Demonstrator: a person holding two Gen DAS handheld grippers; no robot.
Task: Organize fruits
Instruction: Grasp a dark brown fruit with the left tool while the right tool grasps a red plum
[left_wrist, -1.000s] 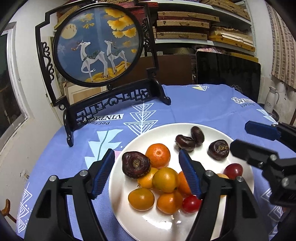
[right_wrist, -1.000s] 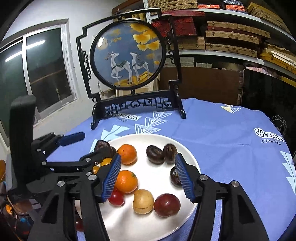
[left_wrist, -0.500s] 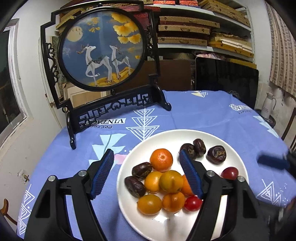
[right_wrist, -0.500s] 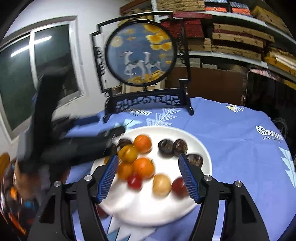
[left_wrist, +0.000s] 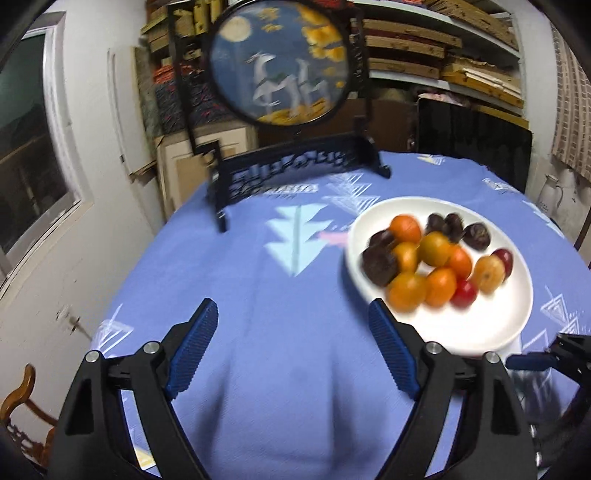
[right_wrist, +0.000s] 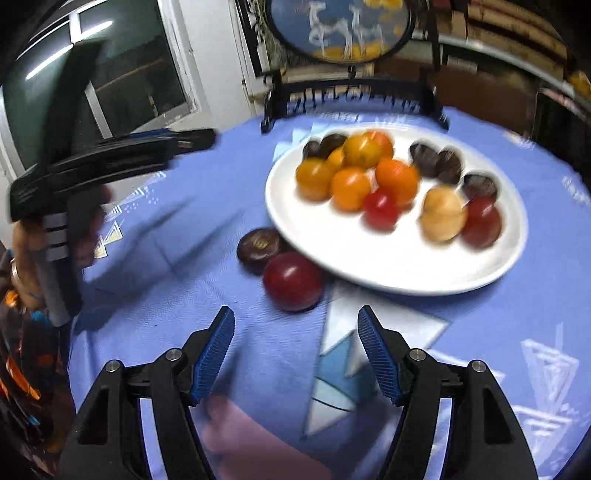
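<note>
Blue pads frame nothing but cloth in the left wrist view — the left hand-held gripper (left_wrist: 291, 349) has its jaws opening, apart and empty, over the bare stretch of the worktop (left_wrist: 236, 280) near its left edge. Off to the right sits the white plate (left_wrist: 491, 325) with the fruits heaped on it: oranges (left_wrist: 406, 291), dark chestnut-like pieces (left_wrist: 380, 266), a small red one (left_wrist: 463, 293). A decorative round screen (left_wrist: 280, 62) on a black stand holds the far edge, with shelves of flat boxes behind and a window on the left wall. Motion blur softens everything.

Over to the right wrist view: the right hand-held gripper (right_wrist: 295, 350) has jaws closing a little, yet apart with nothing between them, pointed down at the cloth near the front edge. Just ahead lie two strays off the plate (right_wrist: 406, 273) — a red plum (right_wrist: 293, 282) touching or nearly touching the rim, and a dark round fruit (right_wrist: 260, 245) just beside it. The left gripper shows at the left of this view, a hand around its handle.

Judging from the layout, the plum looks like the next pick. It calls for centring it between the pads before squeezing, and squeezing gently, since round fruit on soft cloth may roll away or nudge the plate.
</note>
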